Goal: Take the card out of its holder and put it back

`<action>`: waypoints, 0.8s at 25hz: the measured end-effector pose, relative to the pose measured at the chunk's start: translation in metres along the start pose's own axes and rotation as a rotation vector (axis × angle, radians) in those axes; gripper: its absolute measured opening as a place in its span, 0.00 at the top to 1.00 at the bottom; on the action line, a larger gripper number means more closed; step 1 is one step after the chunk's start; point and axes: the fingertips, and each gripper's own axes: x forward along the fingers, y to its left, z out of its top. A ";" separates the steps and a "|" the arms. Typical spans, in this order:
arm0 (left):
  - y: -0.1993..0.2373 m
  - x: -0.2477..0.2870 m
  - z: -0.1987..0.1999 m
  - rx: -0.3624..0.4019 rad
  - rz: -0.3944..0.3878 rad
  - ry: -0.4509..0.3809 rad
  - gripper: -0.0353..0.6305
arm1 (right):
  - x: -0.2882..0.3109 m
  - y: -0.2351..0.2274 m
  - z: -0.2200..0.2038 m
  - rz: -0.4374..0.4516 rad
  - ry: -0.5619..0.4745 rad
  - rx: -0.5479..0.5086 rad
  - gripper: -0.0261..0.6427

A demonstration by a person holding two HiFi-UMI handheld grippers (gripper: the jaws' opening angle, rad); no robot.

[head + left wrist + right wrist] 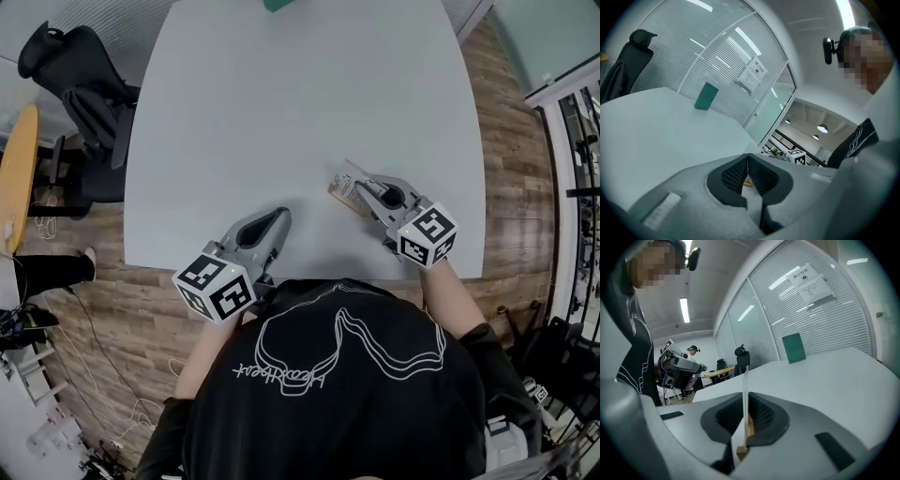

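Observation:
My right gripper (362, 188) (745, 401) is shut on the card holder (346, 187), a thin clear sheet with print and a wood-coloured strip along one edge. In the right gripper view the card holder (745, 380) stands edge-on between the pads, with the wooden strip low in the gap. I cannot tell the card apart from the holder. The holder sits at the white table's (281, 122) near right, low over the top. My left gripper (279, 217) (747, 158) hovers at the near left with its pads together and nothing between them, well apart from the holder.
A green flat object (278, 4) (706, 96) (793, 348) stands at the table's far end by a glass wall with blinds. A black office chair (80, 84) is off the left side. The table's near edge runs just in front of both grippers.

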 end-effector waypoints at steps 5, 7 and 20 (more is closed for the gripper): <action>0.001 -0.002 0.006 -0.007 -0.013 -0.001 0.93 | -0.002 0.001 0.008 -0.021 0.000 -0.005 0.92; 0.002 -0.002 0.006 -0.009 -0.024 0.003 0.93 | -0.002 0.001 0.011 -0.035 0.000 -0.002 0.92; 0.005 -0.013 0.017 -0.026 -0.075 0.013 0.93 | -0.005 0.005 0.038 -0.113 -0.006 -0.017 0.92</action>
